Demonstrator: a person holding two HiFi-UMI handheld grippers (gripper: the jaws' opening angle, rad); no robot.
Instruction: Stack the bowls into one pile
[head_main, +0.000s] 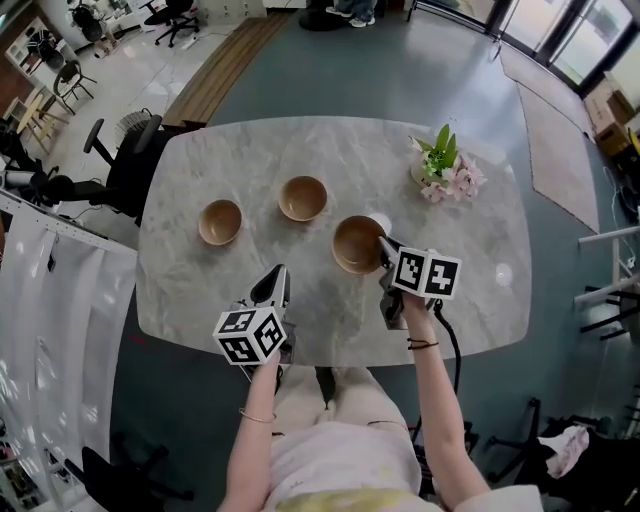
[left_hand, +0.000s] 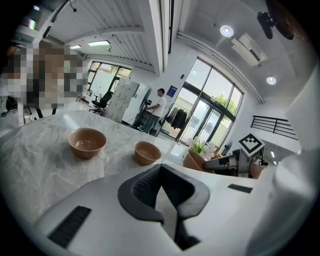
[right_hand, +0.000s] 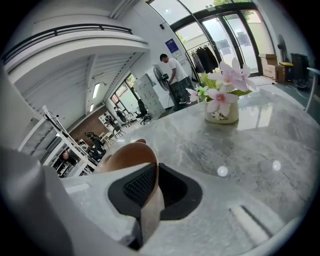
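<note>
Head view: your right gripper (head_main: 384, 246) pinches the rim of a tilted tan bowl (head_main: 355, 245), lower left of the flower vase (head_main: 440, 168). The middle bowl (head_main: 303, 198) and end bowl (head_main: 220, 222) sit farther left of the vase on the marble table (head_main: 480, 300).
Left gripper view: your left gripper (left_hand: 160, 172) has its jaws together, with nothing between them.
Right gripper view: jaws clamped on the bowl's wall, with the vase beyond.

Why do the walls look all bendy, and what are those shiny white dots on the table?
Left gripper view: the wide lens bends the ceiling beam into a curve. Right gripper view: the dots are light glare on the glossy table. Head view: one more dot.
</note>
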